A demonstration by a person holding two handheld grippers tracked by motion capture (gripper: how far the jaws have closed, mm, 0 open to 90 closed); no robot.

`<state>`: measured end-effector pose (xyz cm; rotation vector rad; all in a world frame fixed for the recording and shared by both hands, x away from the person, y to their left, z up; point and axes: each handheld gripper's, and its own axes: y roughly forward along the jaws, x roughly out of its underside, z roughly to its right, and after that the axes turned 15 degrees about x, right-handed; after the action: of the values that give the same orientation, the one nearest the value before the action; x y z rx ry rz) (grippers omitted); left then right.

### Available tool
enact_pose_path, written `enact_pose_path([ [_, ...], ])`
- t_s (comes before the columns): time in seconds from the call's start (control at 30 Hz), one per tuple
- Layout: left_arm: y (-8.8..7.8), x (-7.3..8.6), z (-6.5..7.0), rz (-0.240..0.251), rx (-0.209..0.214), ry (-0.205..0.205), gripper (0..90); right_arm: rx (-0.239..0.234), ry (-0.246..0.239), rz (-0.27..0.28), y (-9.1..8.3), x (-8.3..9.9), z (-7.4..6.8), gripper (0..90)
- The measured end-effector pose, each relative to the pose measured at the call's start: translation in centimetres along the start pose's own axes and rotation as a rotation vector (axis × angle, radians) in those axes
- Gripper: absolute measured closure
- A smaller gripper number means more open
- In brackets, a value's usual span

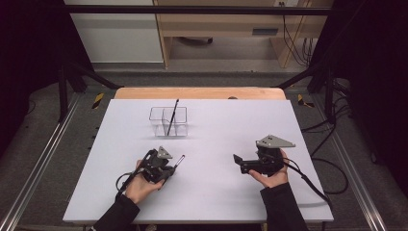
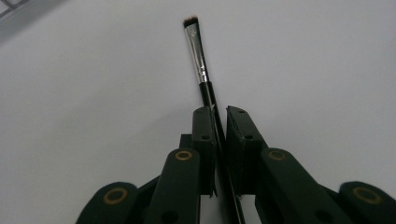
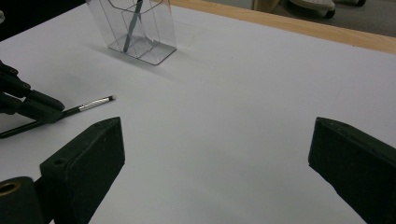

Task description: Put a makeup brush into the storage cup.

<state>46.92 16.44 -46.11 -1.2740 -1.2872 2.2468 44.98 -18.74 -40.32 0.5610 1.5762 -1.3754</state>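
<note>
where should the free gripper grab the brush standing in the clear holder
Grip the black brush on its upper handle, the part sticking out above the rim of the clear holder. Come down from above with the open right gripper, its jaws either side of the thin stem. It leans, so probably tilt to match and lift along the lean.

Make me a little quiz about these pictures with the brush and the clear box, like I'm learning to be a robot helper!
1. True or false: the left gripper is shut on a small brush.
2. What already stands in the clear box? A) a dark stick-like tool B) a spoon C) a ball
3. Fill in: the right gripper has its jaws wide ____ and holds nothing.

Key: 1 true. 2 A. 3 open.
</note>
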Motion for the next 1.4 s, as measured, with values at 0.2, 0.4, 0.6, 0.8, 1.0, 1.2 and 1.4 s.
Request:
enact_pose_path([
  [0.2, 0.2, -0.2, 0.4, -0.016, 0.010, 0.021, 82.8, -0.001, 0.000, -0.006, 0.0, 0.0, 0.0, 4.3],
  [0.4, 0.3, -0.3, 0.8, -0.036, 0.014, 0.056, 83.2, -0.001, 0.003, -0.001, -0.1, 0.0, 0.0, 4.4],
  [0.6, 0.2, -0.3, 0.9, -0.055, 0.017, 0.080, 83.3, -0.001, 0.002, -0.001, -0.1, 0.0, 0.0, 4.3],
  [0.8, 0.2, -0.3, 0.8, -0.056, 0.021, 0.076, 82.8, 0.001, 0.001, -0.001, -0.1, 0.0, 0.0, 4.4],
  [1.0, 0.1, -0.3, 0.7, -0.057, 0.032, 0.063, 77.0, 0.001, -0.005, -0.007, 0.1, 0.0, 0.0, 4.3],
  [1.2, -0.5, -0.7, 0.7, -0.054, 0.033, 0.066, 66.4, 0.001, -0.003, -0.002, 0.0, 0.0, 0.1, 4.3],
  [1.4, -0.9, -1.8, 0.5, -0.095, 0.035, 0.077, 48.4, 0.005, -0.002, -0.002, -0.1, 0.0, 0.1, 4.3],
])
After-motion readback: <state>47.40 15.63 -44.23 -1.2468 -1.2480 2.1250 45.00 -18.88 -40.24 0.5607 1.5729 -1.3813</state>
